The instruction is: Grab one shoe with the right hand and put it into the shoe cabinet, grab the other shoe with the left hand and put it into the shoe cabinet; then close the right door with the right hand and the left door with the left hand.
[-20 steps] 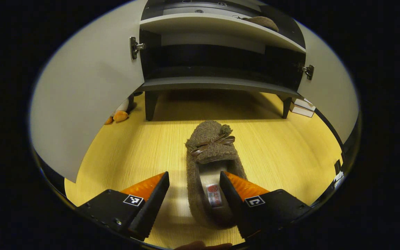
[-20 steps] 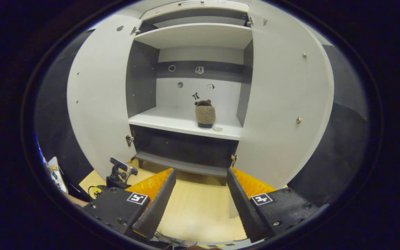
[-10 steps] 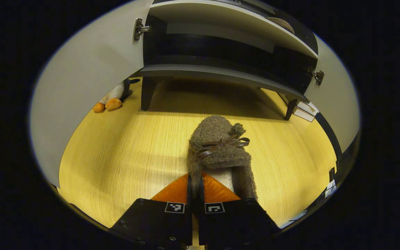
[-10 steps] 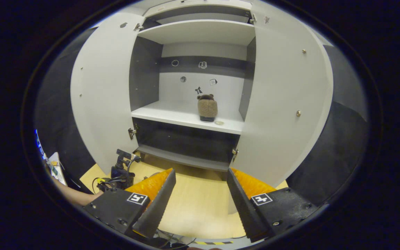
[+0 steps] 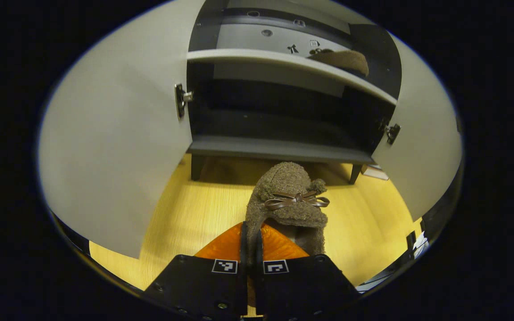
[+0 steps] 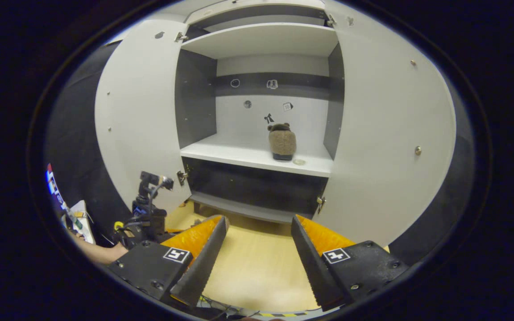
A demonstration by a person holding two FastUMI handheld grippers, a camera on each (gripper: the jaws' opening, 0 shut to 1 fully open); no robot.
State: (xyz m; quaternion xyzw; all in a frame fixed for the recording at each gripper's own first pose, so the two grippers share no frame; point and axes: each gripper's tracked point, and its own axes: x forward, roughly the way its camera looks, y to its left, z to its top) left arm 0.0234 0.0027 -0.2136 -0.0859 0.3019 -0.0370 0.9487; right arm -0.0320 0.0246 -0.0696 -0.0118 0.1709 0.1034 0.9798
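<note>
In the left gripper view, my left gripper (image 5: 250,232) has its two fingers pressed together on the side wall of a brown fuzzy slipper (image 5: 289,203), pinching the collar near the heel opening. The slipper hangs out ahead of the fingers with its toe pointing toward the shoe cabinet (image 5: 279,149), and its thin brown ribbon bow (image 5: 296,200) faces up. I see yellow wood-grain floor (image 5: 185,214) under it; whether the sole is touching the floor I cannot tell from this angle. The toe lines up with the cabinet's dark bottom board. The left door (image 5: 114,133) and the right door (image 5: 422,147) both stand wide open, a metal hinge (image 5: 180,99) showing on the inside of the left one.

The second slipper (image 6: 282,141) already sits on the pale middle shelf (image 6: 248,156), right of center, toe toward the back panel; in the left gripper view I catch its fuzzy edge (image 5: 344,60) above the shelf lip.

In the right gripper view, my right gripper (image 6: 259,243) is spread wide with nothing between its fingers, held back from the cabinet and aimed at the open front above the floor. At the lower left of that view I see the left gripper's body with its cables and the forearm (image 6: 101,254) holding it, near the left door.
</note>
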